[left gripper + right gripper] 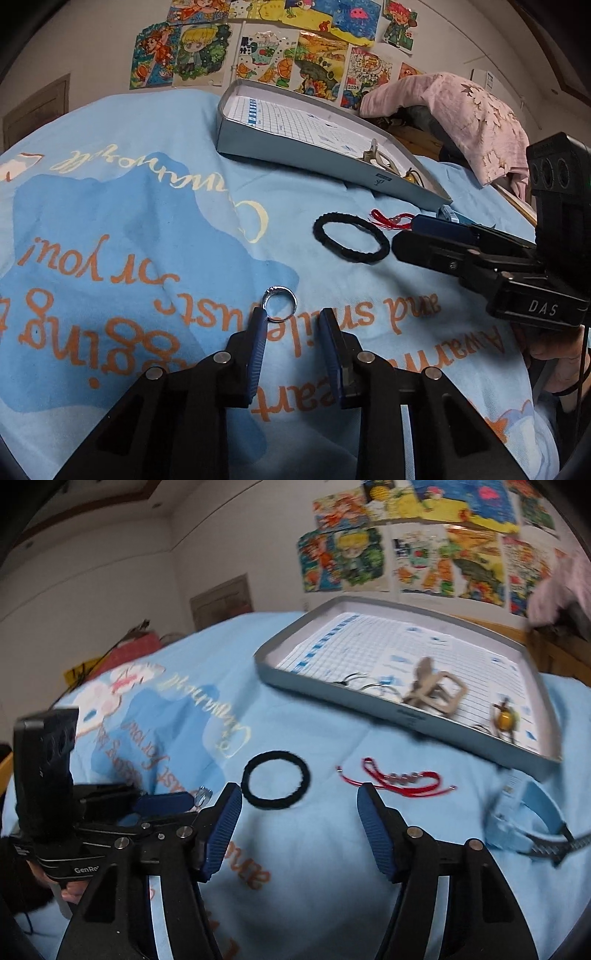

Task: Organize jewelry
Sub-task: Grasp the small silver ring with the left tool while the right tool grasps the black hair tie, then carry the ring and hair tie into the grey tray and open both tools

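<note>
1. Nearest to you, your left gripper (290,319) sits low over the blue printed cloth (110,229), its jaws narrowed with the silver ring (279,304) just at the fingertips. The ring touches the left pad, but the right pad stands clear of it, so you have no grip yet; the jaws are still apart.
2. Your right gripper (299,805) hangs with its jaws well apart and nothing between them. It points toward the cloth between the black hair tie and the red cord.
3. Just beyond the ring, toward the tray, lies the black hair tie (351,239), flat on the cloth and untouched.
4. Beside the hair tie, on the tray's near side, the red cord bracelet (397,781) lies loose with small beads along it.
5. Further from the ring than the red cord, near the tray's near corner, a light blue watch (524,812) rests on the cloth; the view is blurred there, so its details are unclear.
6. Farthest from the ring, the grey tray (295,151) already holds a beige clip-like piece (432,690), an amber pendant (504,714) and some thin wire rings or hoops.
7. By the look of it you are partway: several pieces are in the tray, while the ring, hair tie, red cord and watch are left outside it. The ring seems to be the step in hand.
</note>
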A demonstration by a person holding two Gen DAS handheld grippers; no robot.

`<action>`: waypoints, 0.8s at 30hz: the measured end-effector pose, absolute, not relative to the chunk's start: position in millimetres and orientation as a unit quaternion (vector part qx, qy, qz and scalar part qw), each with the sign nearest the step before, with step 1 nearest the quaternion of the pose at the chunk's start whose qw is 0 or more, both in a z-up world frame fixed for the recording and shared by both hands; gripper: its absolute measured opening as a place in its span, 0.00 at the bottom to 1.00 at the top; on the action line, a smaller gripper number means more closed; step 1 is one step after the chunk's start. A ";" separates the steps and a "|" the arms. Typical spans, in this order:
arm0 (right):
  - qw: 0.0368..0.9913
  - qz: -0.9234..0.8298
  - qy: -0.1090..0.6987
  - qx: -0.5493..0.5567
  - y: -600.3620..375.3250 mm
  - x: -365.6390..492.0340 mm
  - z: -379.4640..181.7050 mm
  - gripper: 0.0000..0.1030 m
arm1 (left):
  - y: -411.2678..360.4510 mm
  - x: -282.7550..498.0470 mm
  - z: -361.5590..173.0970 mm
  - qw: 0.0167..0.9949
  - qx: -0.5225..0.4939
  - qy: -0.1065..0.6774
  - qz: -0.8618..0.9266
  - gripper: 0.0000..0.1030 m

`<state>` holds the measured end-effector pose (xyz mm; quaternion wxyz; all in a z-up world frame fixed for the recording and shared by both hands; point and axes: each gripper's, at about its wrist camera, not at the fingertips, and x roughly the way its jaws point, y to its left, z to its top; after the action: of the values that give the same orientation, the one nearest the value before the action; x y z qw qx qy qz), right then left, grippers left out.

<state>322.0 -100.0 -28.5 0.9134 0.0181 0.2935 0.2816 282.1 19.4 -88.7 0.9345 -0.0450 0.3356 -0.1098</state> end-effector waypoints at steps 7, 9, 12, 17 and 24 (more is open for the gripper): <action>0.906 0.293 0.305 0.017 -93.9 330.9 -32.2 0.58 | 19.6 286.2 -91.5 0.937 -0.052 0.330 -0.097 0.27; 0.902 0.297 0.313 0.016 -90.4 335.1 -38.1 0.58 | 19.4 287.5 -92.7 0.937 -0.054 0.331 -0.095 0.27; 0.900 0.297 0.319 0.013 -85.9 338.4 -45.0 0.58 | 18.4 290.0 -95.0 0.936 -0.052 0.335 -0.090 0.27; 0.902 0.298 0.310 0.025 -85.5 338.6 -43.2 0.41 | 12.7 290.7 -95.7 0.937 -0.038 0.337 -0.080 0.21; 0.905 0.305 0.297 0.020 -85.1 333.2 -41.9 0.16 | 16.1 289.9 -96.5 0.937 -0.046 0.336 -0.083 0.06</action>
<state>333.2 -85.1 -41.9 0.9046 0.0196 0.2972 0.3048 289.9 16.1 -96.5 0.9370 -0.0464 0.3362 -0.0827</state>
